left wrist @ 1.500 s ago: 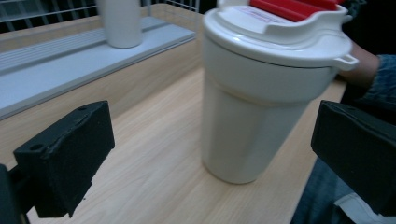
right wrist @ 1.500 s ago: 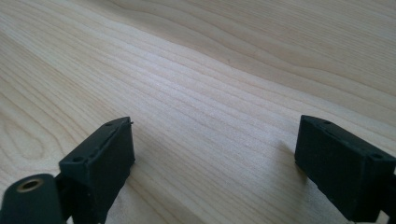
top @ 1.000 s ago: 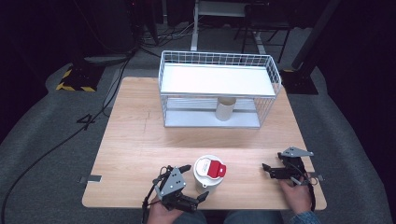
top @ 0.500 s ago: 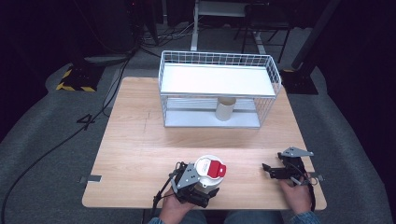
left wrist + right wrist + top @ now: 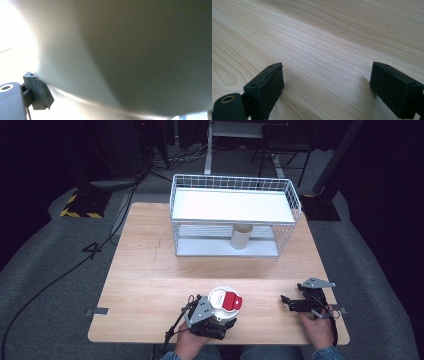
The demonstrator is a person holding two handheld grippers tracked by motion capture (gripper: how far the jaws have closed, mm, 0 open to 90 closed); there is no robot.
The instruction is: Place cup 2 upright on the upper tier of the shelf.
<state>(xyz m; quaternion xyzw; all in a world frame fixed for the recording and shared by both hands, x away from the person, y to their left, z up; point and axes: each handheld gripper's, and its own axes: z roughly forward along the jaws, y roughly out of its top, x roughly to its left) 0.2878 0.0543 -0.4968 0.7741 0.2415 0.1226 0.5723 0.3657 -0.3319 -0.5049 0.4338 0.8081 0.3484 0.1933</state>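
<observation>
Closest to the person, the left gripper (image 5: 212, 320) sat right at the near edge of the wooden table (image 5: 150, 285), pushed up against a white round container with a red lid flap (image 5: 225, 301). In the left gripper view the container's pale side (image 5: 140, 57) was so close it was just a blur, with one jaw pad (image 5: 40, 92) right at its lower left edge. The other jaw was barely in frame, so honestly I couldn't tell whether that claw was clamped on the container or just sitting around it. From the high view the container stood upright on the table, near the front edge and a bit right of center, with the gripper's body touching its near side.

Over at the front right corner, the right gripper (image 5: 292, 302) was held low over the table, well apart from the container, jaws pointing left across the wood. In the right gripper view (image 5: 325, 82) both black jaws stood apart with nothing but bare wood grain between them, so that one was released and not holding anything.

Farther back, a white wire shelf basket (image 5: 235, 185) stood on the far half of the table. A cream cylindrical cup (image 5: 241, 236) sat on its lower level, under the white upper shelf. Beyond that was just dark floor with cables (image 5: 65, 270).
</observation>
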